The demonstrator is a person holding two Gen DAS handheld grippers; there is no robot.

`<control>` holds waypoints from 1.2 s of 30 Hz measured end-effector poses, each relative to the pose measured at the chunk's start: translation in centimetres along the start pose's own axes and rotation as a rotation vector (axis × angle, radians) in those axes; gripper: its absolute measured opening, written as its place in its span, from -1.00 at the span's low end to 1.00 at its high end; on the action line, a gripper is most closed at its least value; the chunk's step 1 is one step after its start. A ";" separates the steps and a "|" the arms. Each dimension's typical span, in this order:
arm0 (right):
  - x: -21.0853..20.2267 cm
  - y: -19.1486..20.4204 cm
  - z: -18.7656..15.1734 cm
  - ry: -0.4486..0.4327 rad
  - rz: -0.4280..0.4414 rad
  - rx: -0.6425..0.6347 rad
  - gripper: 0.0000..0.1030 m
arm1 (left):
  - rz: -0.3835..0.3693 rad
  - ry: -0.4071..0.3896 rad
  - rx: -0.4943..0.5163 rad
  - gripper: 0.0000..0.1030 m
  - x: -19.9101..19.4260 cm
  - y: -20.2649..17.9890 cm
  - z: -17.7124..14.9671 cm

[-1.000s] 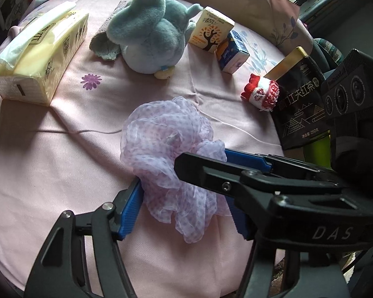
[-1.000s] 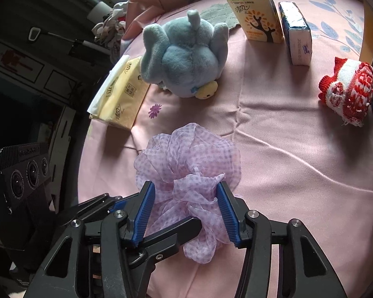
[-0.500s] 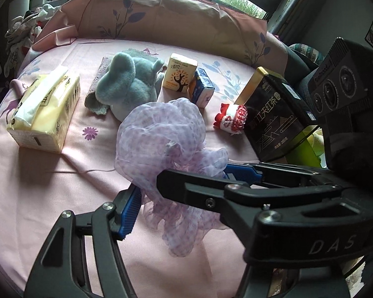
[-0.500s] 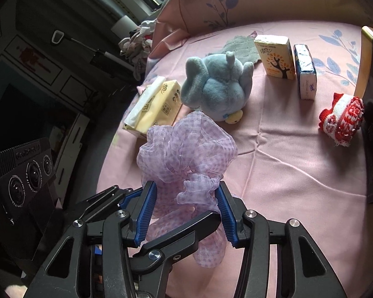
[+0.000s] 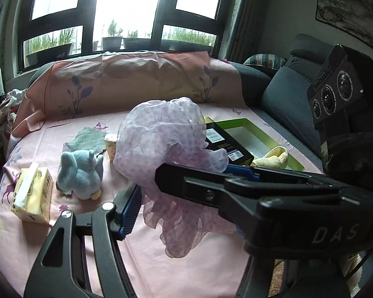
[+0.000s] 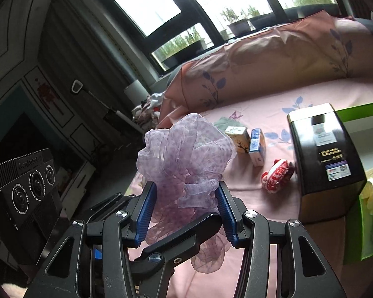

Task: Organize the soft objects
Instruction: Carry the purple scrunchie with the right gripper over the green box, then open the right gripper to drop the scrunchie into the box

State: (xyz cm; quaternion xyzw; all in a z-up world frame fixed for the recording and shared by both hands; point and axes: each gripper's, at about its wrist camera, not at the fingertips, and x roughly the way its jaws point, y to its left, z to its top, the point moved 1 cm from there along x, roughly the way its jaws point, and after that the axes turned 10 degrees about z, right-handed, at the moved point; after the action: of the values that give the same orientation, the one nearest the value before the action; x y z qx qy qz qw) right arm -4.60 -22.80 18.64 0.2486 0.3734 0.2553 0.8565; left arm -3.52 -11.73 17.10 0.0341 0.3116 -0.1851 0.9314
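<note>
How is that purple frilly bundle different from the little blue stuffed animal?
The purple frilly bundle is sheer, dotted mesh, loose and ruffled; the blue stuffed animal is dense, fuzzy plush with a set shape. The bundle hangs above the pink sheet, pinched by both the left gripper and the right gripper; the animal sits untouched on the sheet. Both look soft.

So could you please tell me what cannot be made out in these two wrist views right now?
- Left wrist view: the sheer lilac ruffled fabric bundle hides most of the small yellow carton.
- Left wrist view: the green open box is partly blocked by the black rectangular tin; only part of the cream plush item inside shows.
- Right wrist view: that box is cut off by the right edge.
- Right wrist view: the tin's label print is too small to read.
</note>
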 end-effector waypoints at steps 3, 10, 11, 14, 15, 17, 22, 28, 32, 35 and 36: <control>-2.8 -2.1 0.5 -0.068 -0.014 0.033 0.00 | -0.027 -0.002 0.057 0.20 0.7 -3.1 1.2; -9.5 -7.6 0.7 -0.291 -0.082 0.157 0.00 | -0.099 0.013 0.169 0.20 3.4 -10.8 3.3; -10.3 -8.4 0.6 -0.313 -0.081 0.174 0.00 | -0.104 0.008 0.193 0.21 3.8 -11.9 3.5; -11.9 -11.0 0.3 -0.366 -0.057 0.251 0.00 | -0.134 0.012 0.246 0.21 5.0 -14.4 3.7; -12.4 -11.7 0.3 -0.382 -0.064 0.274 0.00 | -0.145 0.020 0.258 0.21 5.5 -15.1 3.8; -13.3 -12.8 0.1 -0.424 -0.090 0.313 0.00 | -0.165 0.041 0.275 0.20 6.8 -16.3 4.3; -15.6 -15.6 -0.5 -0.513 -0.192 0.372 0.00 | -0.192 0.090 0.294 0.21 9.6 -18.5 5.1; -16.5 -20.1 -1.3 -0.550 -0.200 0.478 0.00 | -0.201 0.143 0.289 0.20 12.3 -20.3 5.5; -16.8 -21.1 -1.6 -0.558 -0.246 0.509 -0.01 | -0.209 0.168 0.289 0.21 13.7 -21.3 5.0; -17.1 -21.7 -1.9 -0.577 -0.248 0.527 -0.01 | -0.186 0.173 0.262 0.24 14.5 -21.0 5.2; -17.1 -21.9 -2.0 -0.588 -0.249 0.541 -0.01 | -0.178 0.175 0.253 0.24 14.6 -20.9 5.2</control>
State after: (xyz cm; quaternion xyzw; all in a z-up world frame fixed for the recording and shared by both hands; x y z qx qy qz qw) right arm -10.77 -49.31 12.72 0.4801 0.1939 -0.0394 0.8546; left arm 2.56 -36.78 13.67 0.1393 0.3674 -0.3011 0.8689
